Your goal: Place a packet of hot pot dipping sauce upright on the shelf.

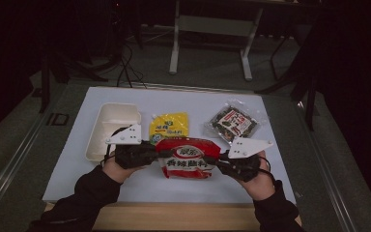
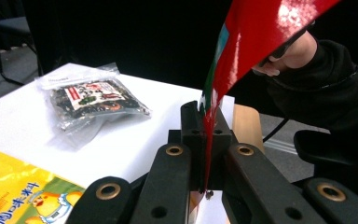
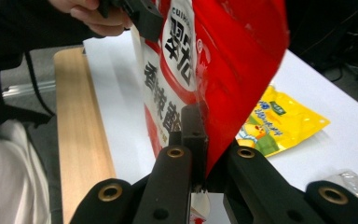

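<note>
two black hand-held grippers were clamped on one thing, the glossy red plastic seasoning pouch [image 1: 188, 157], which hung lifted just above the white table board [image 1: 270, 145] in front of the person, between the two hands. the left gripper [image 1: 150, 155] pinched the pouch's left edge and the right gripper [image 1: 222, 162] its right edge; in each gripper view the jaws were pressed together with the red film nipped between them. the step in hand looked like stretching or tearing the pouch open, so the pinch needed to sit well inside the sealed edge, not on its slippery rim, or the film could have slid out. pulling the hands apart evenly, with the pouch held upright, would probably have kept the contents from spilling. the work was best kept over bare board, since the flat yellow printed sachet [image 1: 169, 126] lay just behind the pouch, with the white rectangular plastic container [image 1: 113, 128] to its left and the clear bag of dark dried food [image 1: 233, 122] to the right.
</note>
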Available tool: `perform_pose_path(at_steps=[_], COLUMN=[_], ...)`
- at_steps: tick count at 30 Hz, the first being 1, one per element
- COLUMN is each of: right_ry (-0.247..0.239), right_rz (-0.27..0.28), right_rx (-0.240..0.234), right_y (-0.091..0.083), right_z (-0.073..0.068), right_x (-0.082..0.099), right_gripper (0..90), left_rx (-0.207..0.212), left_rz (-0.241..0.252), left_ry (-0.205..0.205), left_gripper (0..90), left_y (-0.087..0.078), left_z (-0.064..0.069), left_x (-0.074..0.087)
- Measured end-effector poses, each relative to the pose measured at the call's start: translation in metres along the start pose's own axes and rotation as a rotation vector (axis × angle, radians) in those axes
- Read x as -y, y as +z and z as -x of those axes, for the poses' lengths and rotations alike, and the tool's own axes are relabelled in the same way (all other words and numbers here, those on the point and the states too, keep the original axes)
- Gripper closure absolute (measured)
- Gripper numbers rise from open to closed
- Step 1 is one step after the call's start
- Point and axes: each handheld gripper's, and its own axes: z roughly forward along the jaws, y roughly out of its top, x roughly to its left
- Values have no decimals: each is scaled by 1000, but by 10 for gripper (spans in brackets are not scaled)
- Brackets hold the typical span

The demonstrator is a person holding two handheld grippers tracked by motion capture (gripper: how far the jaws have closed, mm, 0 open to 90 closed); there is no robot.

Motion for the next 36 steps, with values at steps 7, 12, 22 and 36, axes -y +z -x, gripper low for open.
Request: perform_pose_path(at_steps=[7,12,22,36], right_ry=[-5,-6,20,21], right_rz=[5,14,29,80], right_rx=[-21,-29,-11,32], right_y=[-2,-4,-14,-25], right_z=[1,2,11,36], right_x=[-1,-2,-7,-28], right_gripper=[900,900,900,900], left_rx=[34,-5,-59,-83], left_rz=[6,27,38,61], left_ry=[-15,-12,-26,-56], left_gripper=[893,758,451,87], left_y=[-1,-4,-17,-20], left_z=[-1,0,0,8], left_x=[3,7,14,32])
